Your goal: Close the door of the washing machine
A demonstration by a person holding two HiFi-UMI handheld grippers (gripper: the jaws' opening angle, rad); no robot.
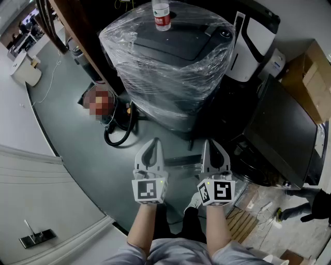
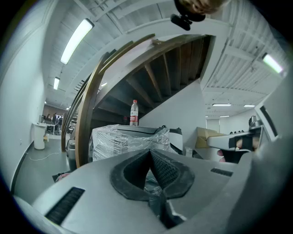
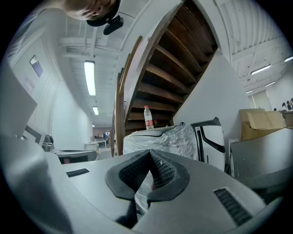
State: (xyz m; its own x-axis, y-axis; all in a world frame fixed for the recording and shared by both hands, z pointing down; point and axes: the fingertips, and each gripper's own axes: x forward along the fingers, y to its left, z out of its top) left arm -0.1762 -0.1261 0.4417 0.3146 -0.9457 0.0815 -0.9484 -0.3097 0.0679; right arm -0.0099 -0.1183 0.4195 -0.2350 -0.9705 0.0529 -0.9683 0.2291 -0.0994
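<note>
Left claw (image 1: 152,144) and right claw (image 1: 211,146), both pinched together and empty, hang well short of the film-wrapped washing machine (image 1: 165,72); closing looks unstarted.

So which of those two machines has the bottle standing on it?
The plastic-wrapped dark machine: the bottle stands on its top. The white machine beside it is unwrapped.

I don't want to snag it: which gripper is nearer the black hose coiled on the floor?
Left. The left gripper hangs just right of the hose; the right gripper is farther right.
</note>
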